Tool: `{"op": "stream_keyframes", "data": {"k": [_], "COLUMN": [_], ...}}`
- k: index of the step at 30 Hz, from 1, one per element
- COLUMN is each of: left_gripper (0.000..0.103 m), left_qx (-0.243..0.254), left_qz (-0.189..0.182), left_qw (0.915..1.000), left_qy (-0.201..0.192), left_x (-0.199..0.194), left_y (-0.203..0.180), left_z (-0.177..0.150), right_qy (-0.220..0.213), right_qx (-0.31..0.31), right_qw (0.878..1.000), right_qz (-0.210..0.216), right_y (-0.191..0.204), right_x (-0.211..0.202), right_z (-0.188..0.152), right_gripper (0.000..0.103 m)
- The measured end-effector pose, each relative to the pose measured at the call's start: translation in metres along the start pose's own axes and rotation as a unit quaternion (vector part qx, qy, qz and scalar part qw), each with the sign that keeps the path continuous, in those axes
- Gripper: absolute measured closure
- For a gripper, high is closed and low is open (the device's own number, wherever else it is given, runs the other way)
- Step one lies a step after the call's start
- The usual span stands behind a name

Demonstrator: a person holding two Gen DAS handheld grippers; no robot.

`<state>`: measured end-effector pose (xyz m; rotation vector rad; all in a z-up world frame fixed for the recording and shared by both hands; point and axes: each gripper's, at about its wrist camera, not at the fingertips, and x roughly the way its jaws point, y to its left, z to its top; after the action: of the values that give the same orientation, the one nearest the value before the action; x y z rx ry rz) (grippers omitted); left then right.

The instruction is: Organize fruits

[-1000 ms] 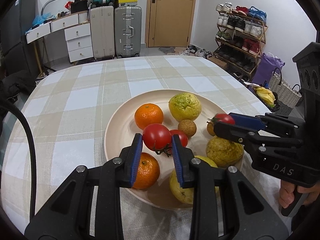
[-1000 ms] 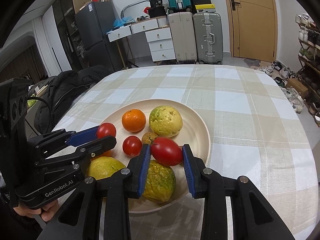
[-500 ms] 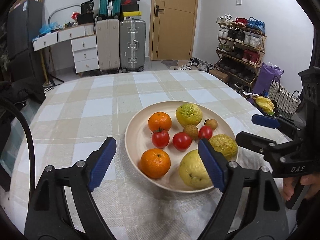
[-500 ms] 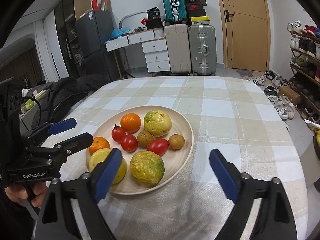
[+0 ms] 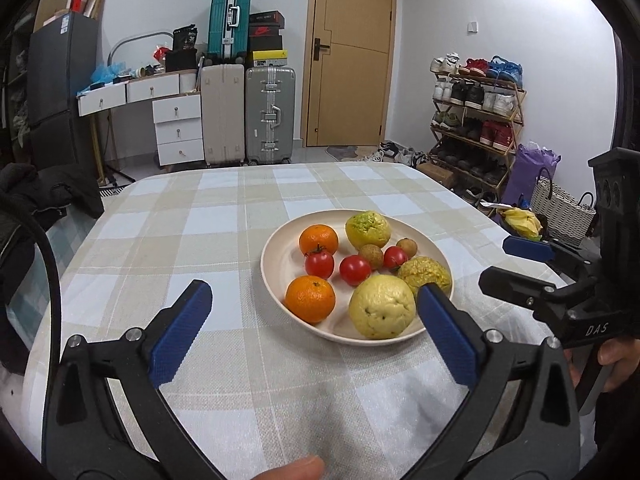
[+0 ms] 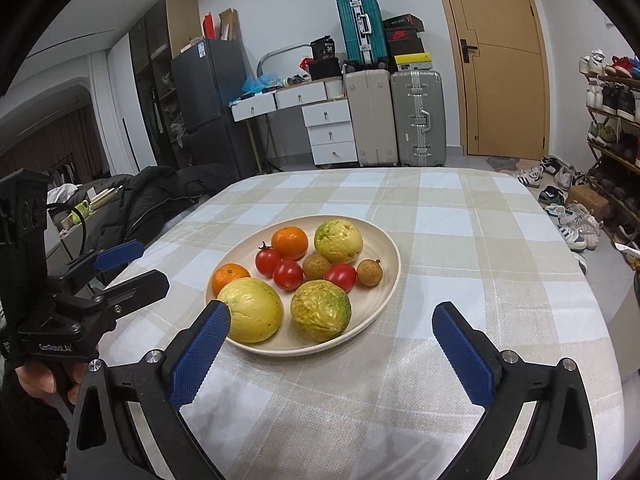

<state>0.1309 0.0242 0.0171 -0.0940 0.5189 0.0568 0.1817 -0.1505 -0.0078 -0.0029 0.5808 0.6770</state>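
A cream plate (image 5: 280, 249) (image 6: 390, 245) sits on the checked tablecloth and holds all the fruit: two oranges (image 5: 311, 298) (image 6: 290, 242), three red tomatoes (image 5: 355, 269) (image 6: 287, 274), three yellow-green guavas (image 5: 382, 306) (image 6: 320, 310) and two small brown longans (image 6: 369, 271). My left gripper (image 5: 312, 334) is open and empty, held back from the plate's near rim. My right gripper (image 6: 330, 346) is open and empty, also short of the plate. Each gripper shows at the side of the other's view.
The table (image 5: 180, 216) is covered by a beige and white checked cloth. Behind it stand suitcases (image 5: 270, 114), a white drawer unit (image 5: 178, 128) and a door. A shoe rack (image 5: 476, 112) and a woven basket (image 5: 560, 210) are at the right.
A second ago each gripper was shut on a tomato over the plate. Both opened, left the tomatoes on the plate, and pulled back and up toward me.
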Motion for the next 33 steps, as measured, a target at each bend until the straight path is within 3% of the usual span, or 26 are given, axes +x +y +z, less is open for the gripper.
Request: {"op": "stream_keyframes", "data": {"k": [16, 33], "left_gripper": [0.001, 0.001], "left_qx": [0.006, 0.008], "left_qz": [-0.002, -0.006], "left_qw": [0.9989, 0.9989], "left_qy": [-0.046, -0.047], "left_x": [-0.026, -0.026], "left_y": [-0.006, -0.008], "left_z": [-0.014, -0.015], "right_qy": [-0.054, -0.072], "right_qx": [-0.016, -0.008], "right_qw": [0.998, 0.997], "right_qz": [0.022, 0.030], "right_y": [0.010, 0.006], "right_x": [-0.030, -0.036], "right_z": [-0.011, -0.012], "right_gripper": [0.000, 0.000]}}
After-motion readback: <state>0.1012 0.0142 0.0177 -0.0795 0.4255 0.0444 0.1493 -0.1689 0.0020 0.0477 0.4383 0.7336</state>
